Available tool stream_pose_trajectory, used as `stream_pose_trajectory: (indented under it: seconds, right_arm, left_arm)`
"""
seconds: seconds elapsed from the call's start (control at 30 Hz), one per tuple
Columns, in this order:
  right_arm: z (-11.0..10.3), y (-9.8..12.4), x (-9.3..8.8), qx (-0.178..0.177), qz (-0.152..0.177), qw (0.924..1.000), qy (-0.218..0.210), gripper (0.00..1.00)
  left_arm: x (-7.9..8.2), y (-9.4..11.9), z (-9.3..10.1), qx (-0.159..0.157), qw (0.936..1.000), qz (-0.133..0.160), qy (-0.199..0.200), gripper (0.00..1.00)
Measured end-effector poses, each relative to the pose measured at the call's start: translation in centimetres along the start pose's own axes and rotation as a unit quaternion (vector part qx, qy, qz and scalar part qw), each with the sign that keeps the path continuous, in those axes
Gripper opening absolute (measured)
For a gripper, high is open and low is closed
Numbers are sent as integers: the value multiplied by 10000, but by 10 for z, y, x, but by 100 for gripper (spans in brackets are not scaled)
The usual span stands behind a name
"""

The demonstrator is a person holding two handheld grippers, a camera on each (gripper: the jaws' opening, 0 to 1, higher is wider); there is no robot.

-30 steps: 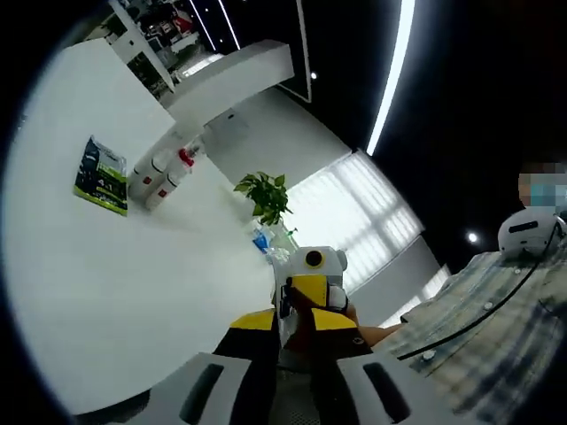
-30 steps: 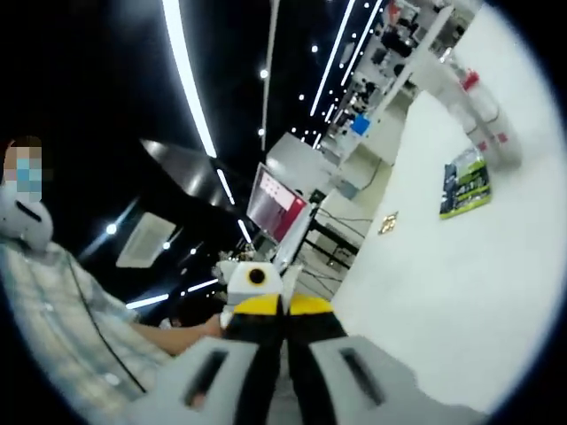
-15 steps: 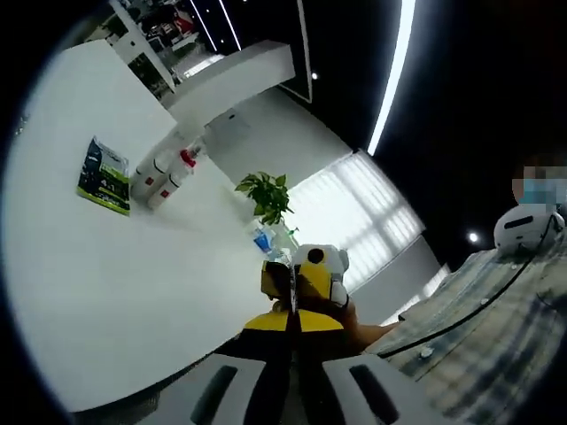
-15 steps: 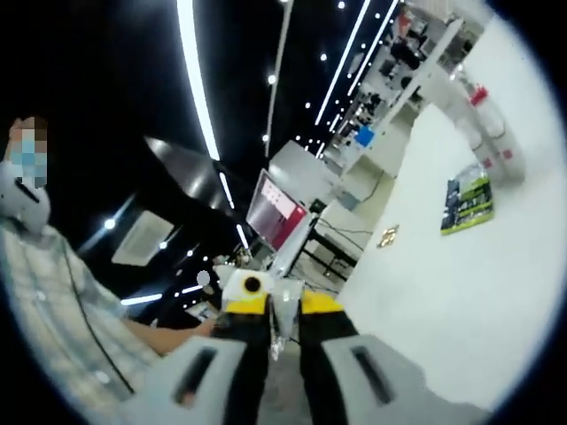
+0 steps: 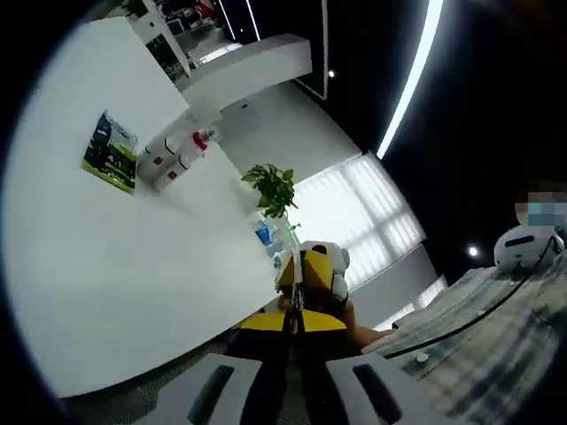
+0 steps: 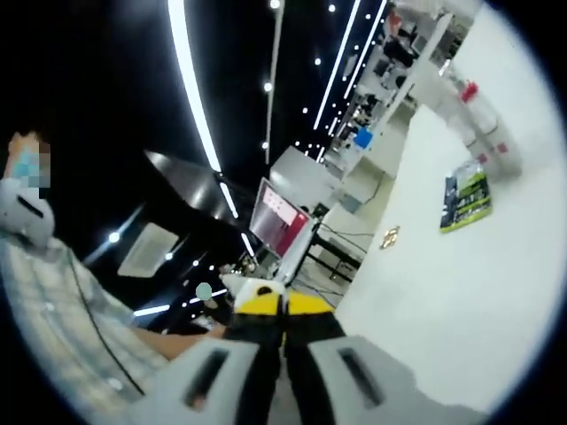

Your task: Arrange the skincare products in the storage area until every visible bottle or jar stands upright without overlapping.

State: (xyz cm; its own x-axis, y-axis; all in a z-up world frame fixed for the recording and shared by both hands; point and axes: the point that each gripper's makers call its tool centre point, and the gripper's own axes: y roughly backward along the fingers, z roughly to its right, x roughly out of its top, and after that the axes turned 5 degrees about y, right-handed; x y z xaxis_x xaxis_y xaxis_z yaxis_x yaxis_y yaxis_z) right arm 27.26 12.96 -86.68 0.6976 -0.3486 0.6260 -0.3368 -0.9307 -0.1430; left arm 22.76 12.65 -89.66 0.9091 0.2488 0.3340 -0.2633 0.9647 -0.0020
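Two white bottles with red caps rest side by side on the white table, apparently on their sides, next to a green and black packet. The right gripper view has the same bottles and packet far off at the upper right. My left gripper is shut on nothing, well short of the bottles. My right gripper is shut and empty too. The two grippers face each other off the table's edge, and the right gripper's yellow tips rise just beyond my left jaws.
A potted green plant and a small blue item stand near the table's far edge. A small object lies on the table's near side. A person in a plaid shirt holds the grippers. Shelves stand behind.
My left jaws, slightly apart a second ago, have come together. My right jaws parted half a second ago and are together again. Both views shifted a little with the hands; the bottles stayed put.
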Motion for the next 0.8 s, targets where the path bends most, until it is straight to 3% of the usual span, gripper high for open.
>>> stream_pose_trajectory:
  seconds: [0.1,0.2,0.23,0.33,0.6,0.7,0.77,0.8]
  right_arm:
    - [-4,-2,3,148,79,9999,5,1]
    - [-5,-6,3,50,120,9982,584,10]
    - [-8,-9,-6,119,-123,9985,514,11]
    - [-8,-10,-13,149,-277,9983,499,3]
    - [-12,-5,-6,317,-115,9994,105,0]
    - [-11,-4,-5,318,-82,9994,74,0]
    - [-15,-5,-3,389,-45,9992,-7,0]
    - [-17,-6,-3,425,-31,9991,22,0]
  left_arm:
    - [1,2,6,-94,9998,35,-177,1]
    - [6,5,8,-130,9997,162,-147,0]
    - [8,5,9,-194,9995,224,-61,0]
    - [10,5,7,-206,9994,281,-6,0]
    - [10,4,7,-305,9987,271,305,2]
    - [9,4,10,-326,9990,250,159,1]
    - [9,5,16,-357,9988,265,-181,0]
    - [9,5,17,-361,9989,263,-112,0]
